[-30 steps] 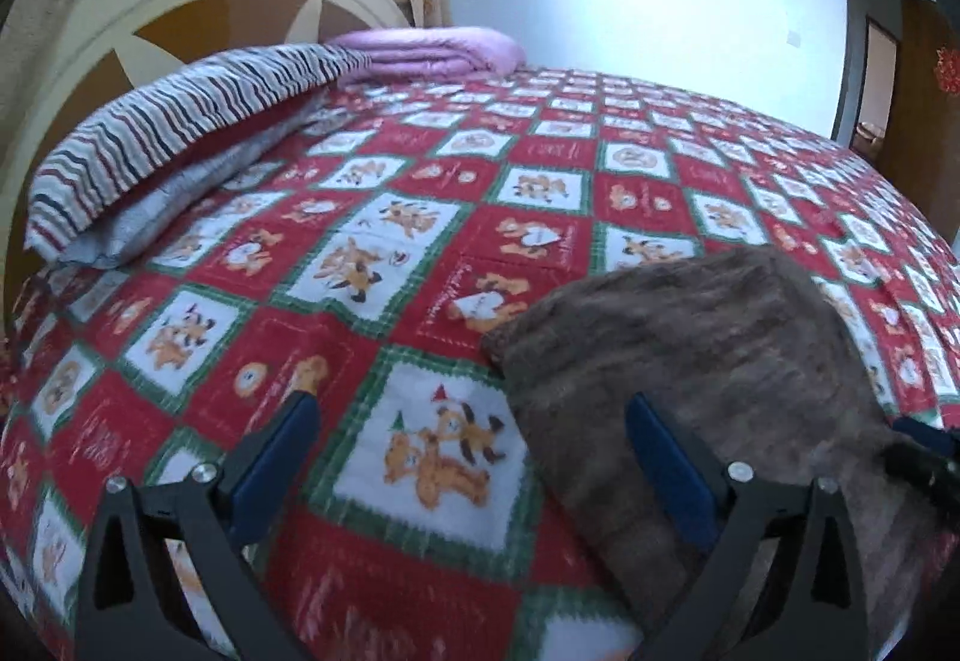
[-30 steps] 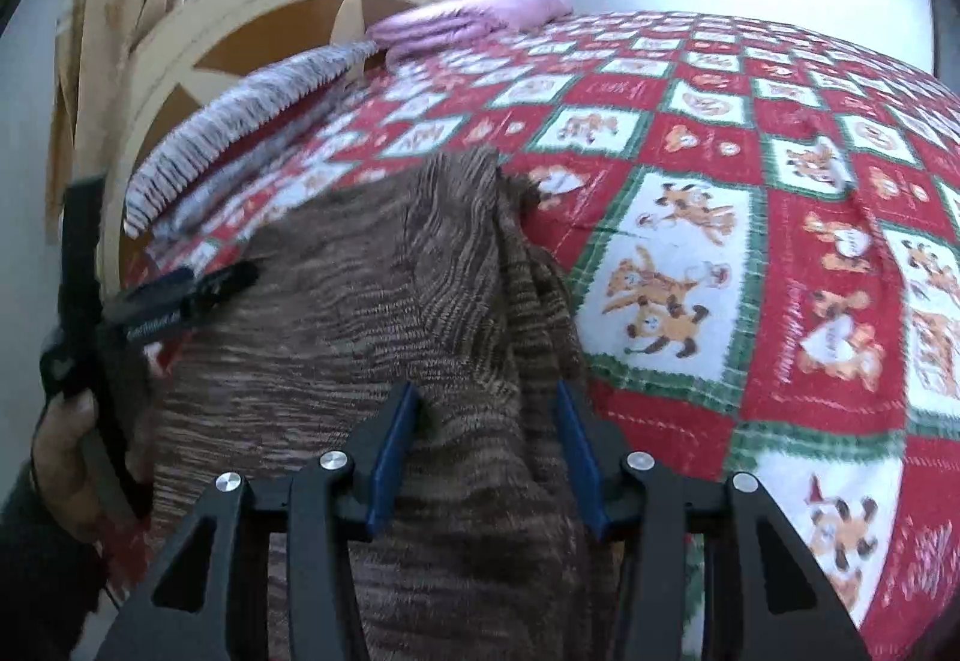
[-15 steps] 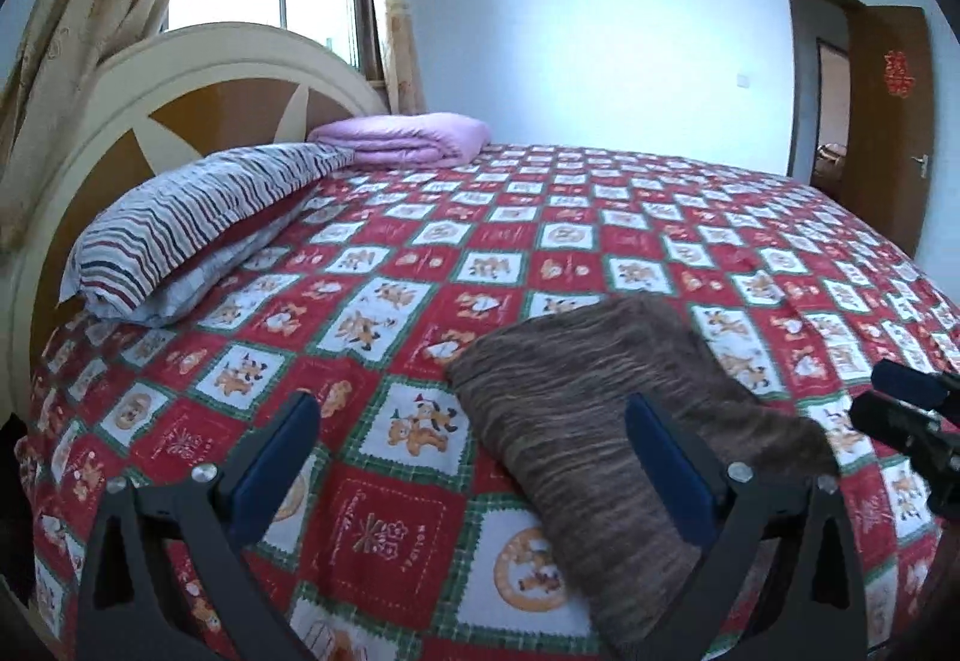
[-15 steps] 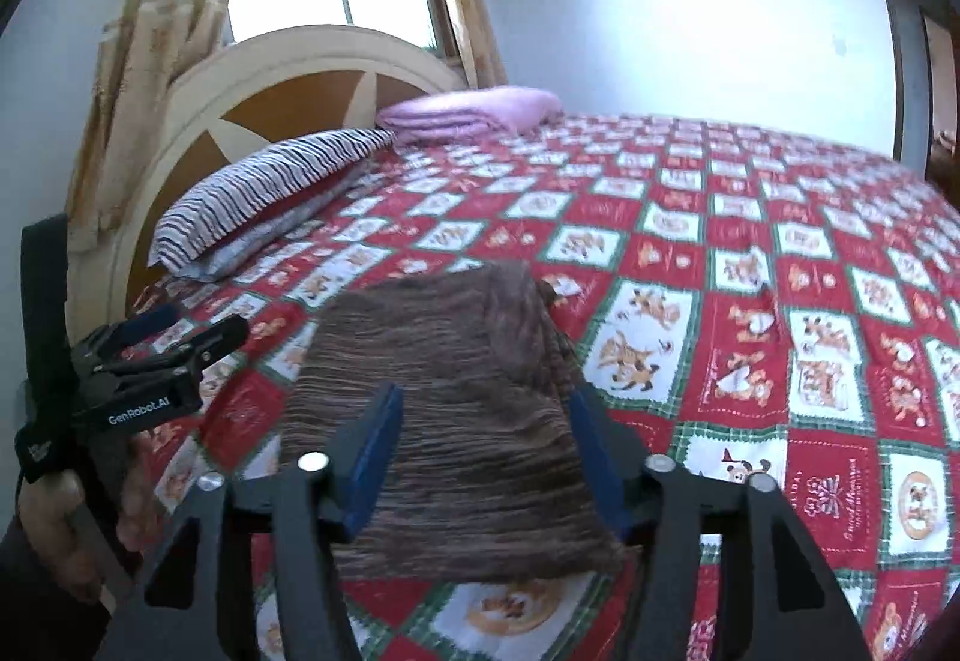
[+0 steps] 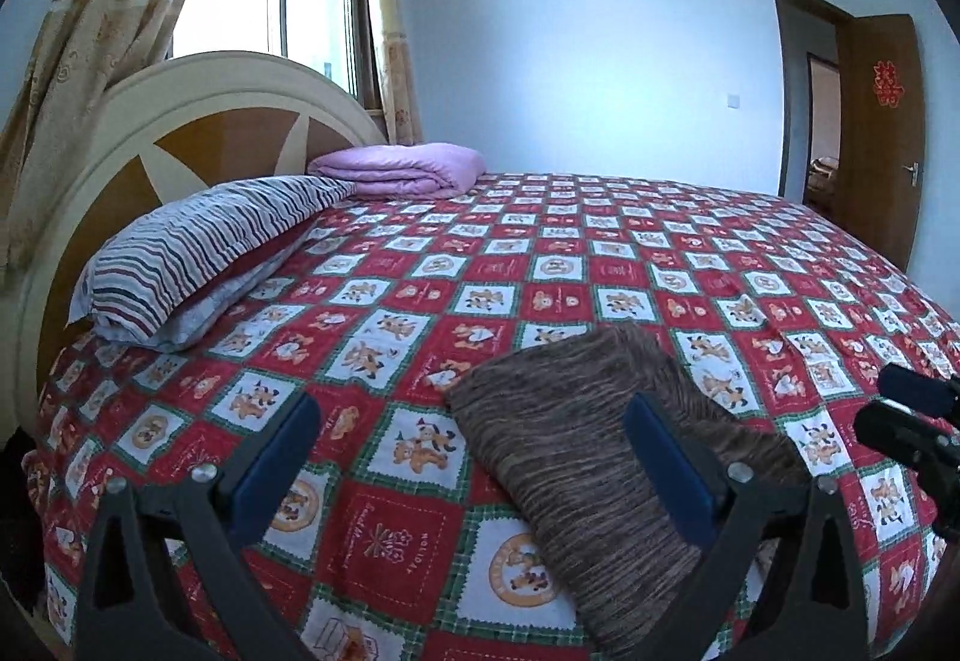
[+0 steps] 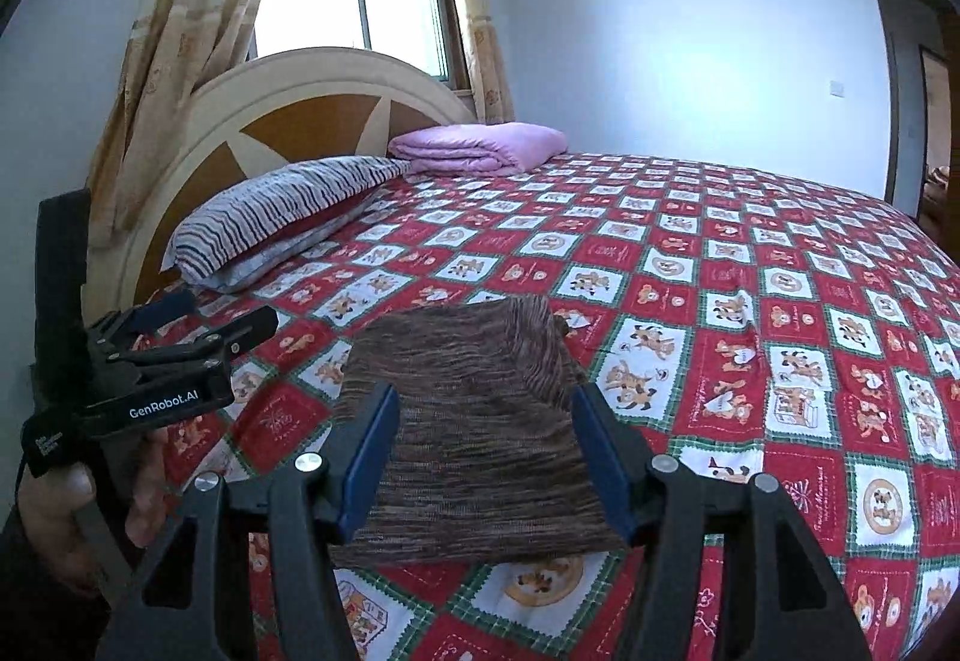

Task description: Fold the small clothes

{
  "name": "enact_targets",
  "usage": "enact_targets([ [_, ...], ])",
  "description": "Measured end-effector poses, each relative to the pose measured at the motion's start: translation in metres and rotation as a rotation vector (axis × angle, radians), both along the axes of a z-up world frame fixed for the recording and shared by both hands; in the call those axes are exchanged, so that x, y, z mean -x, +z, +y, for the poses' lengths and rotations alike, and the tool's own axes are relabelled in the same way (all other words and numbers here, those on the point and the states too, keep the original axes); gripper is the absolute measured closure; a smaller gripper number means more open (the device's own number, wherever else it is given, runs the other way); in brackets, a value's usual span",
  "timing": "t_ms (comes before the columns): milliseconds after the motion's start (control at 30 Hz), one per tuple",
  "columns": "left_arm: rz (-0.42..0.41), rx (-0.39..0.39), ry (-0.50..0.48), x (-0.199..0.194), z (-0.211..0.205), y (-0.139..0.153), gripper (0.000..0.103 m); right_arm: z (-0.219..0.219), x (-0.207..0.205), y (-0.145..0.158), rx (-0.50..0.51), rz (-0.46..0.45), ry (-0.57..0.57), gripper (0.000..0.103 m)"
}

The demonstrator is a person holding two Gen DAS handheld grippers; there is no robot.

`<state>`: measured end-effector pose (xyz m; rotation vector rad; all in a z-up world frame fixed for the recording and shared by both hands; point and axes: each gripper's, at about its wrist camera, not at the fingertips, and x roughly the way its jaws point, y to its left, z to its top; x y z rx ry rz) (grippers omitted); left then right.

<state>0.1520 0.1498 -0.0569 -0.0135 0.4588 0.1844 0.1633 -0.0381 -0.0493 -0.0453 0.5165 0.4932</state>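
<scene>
Right gripper (image 6: 486,457), black-framed with blue pads: jaws stood moderately apart with nothing between the pads; they had just been opening, and the garment showed beyond and below them, not pinched. Left gripper (image 5: 474,457), same build: jaws spread wide, also empty, raised off the bed.

Task item: a brown, finely striped knit garment (image 6: 480,439), lying folded into a compact, roughly rectangular stack on the red-and-green patchwork bedspread printed with cartoon bears (image 5: 540,265), near the bed's close edge. It sat just beyond both sets of fingertips, apart from them. One folded layer formed a raised ridge along its far right side.

Handling judgement: the knit looked soft, limp and light, with no stiffness of its own; lifted by one point it would likely sag and unfold. The ribbed surface should give the pads good friction, so slipping seemed unlikely. Best hold, if more folding is needed: pinch all layers at two corners of one short edge, one gripper each.

Farther back: a grey-and-red striped pillow (image 5: 204,247), then a folded lilac quilt (image 5: 402,169) against the cream-and-brown arched headboard (image 6: 312,108).
</scene>
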Motion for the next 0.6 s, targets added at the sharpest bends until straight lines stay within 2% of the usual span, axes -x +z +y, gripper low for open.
enact_targets([
  [600,0.017,-0.003,-0.009,0.0001,-0.0079,-0.0011,0.000,-0.0025,0.0080,0.0004,-0.020,0.006,0.002,0.042],
])
